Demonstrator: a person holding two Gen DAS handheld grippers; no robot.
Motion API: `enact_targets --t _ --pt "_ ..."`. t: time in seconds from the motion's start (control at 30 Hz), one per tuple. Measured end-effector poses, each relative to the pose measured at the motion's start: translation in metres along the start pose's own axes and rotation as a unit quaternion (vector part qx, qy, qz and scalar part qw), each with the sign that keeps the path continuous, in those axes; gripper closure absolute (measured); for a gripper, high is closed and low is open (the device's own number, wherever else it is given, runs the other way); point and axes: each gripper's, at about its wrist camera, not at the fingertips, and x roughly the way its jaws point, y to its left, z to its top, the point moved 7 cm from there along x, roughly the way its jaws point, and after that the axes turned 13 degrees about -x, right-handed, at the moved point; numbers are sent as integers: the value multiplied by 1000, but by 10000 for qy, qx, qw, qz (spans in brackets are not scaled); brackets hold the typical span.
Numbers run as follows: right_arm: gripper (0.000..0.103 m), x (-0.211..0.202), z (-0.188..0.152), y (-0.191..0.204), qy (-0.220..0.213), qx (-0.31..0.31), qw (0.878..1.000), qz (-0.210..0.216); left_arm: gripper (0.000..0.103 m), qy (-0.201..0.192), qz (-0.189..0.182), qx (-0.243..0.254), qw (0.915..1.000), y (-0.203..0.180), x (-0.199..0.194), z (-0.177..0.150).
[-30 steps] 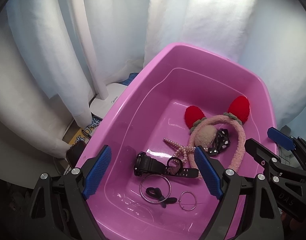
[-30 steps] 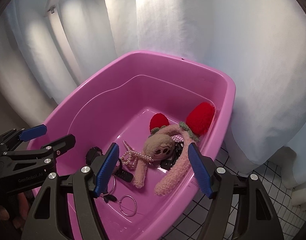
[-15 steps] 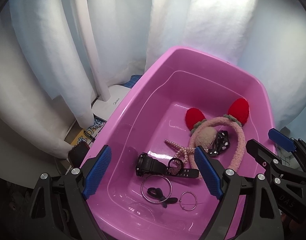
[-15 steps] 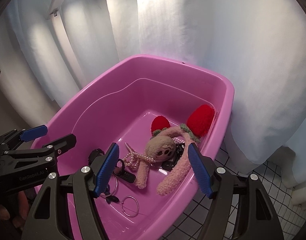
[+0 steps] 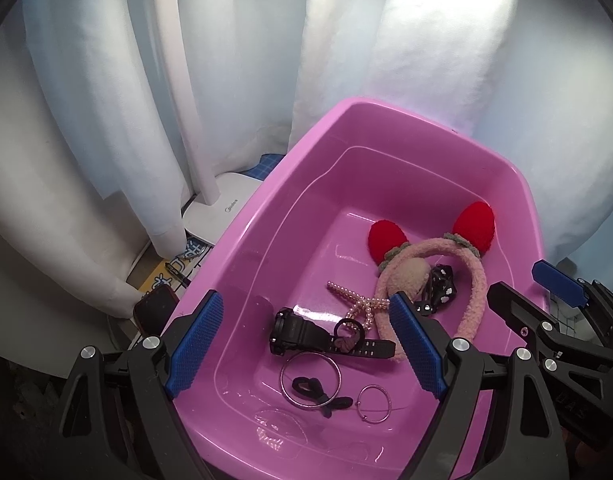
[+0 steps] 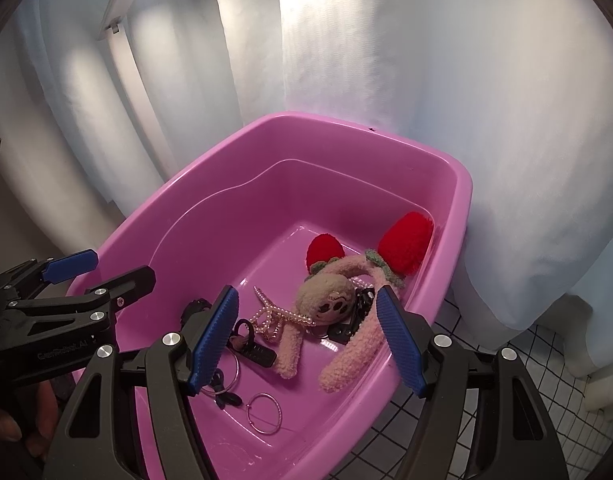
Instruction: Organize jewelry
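White pleated curtains hang behind a glossy pink plastic tub (image 5: 518,184). I hold my left gripper (image 5: 306,344) and right gripper (image 6: 306,340) above it, both spread wide and empty. Beneath my ribbed blue pads lie a fuzzy pink headband (image 5: 476,280) with red ears, a pearl strand (image 5: 352,296), a black rubber watch (image 5: 294,330) and thin metal hoops (image 5: 310,376).

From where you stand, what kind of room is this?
Probably a corner of a home, perhaps set up for filming: white curtains hang all round, the floor is white tile, and a pink plastic tub holds hair accessories and jewelry.
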Motion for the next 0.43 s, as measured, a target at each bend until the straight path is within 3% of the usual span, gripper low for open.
enact_targets --t 0.43 --pt "35 0 0 1 -2 23 10000 0 19 108 92 -28 9999 2 4 -2"
